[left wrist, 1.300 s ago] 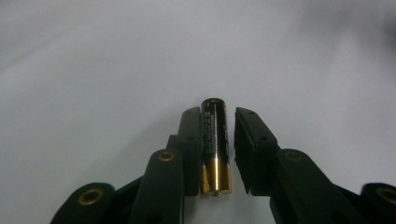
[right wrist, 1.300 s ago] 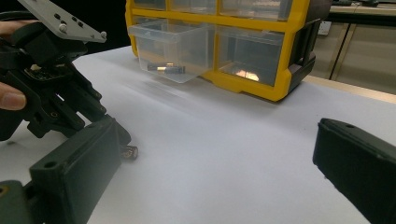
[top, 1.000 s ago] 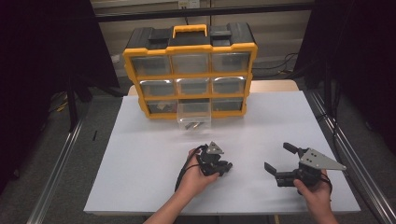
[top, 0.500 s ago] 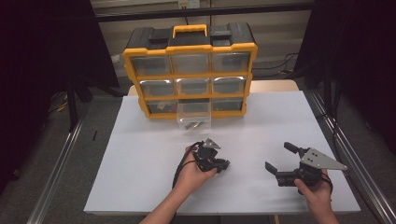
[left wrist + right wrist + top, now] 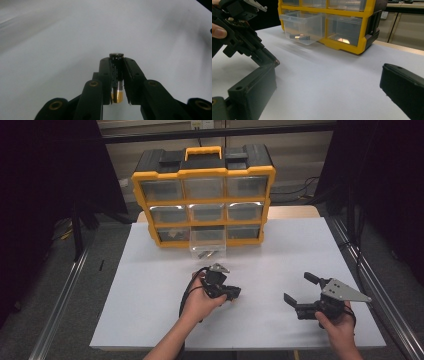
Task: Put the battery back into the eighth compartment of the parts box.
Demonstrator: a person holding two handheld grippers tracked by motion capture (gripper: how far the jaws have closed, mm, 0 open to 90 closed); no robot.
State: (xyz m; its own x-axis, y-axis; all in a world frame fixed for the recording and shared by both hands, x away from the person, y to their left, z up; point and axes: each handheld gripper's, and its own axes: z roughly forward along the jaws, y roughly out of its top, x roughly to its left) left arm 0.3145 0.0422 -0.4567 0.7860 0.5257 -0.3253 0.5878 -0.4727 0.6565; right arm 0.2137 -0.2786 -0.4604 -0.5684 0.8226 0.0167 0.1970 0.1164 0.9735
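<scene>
Left tool point(image 5: 117, 82) clamps battery point(image 5: 116, 75) | right tool point(image 5: 300, 290) wide, empty | bare table point(image 5: 150, 285) around both

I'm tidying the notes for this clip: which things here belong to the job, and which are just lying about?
In use:
- black cylindrical battery with gold end, clamped in left hand-held gripper
- pulled-out clear plastic drawer
- yellow-and-black drawer organiser

Lying about:
- right hand-held gripper, open
- white table sheet
</scene>
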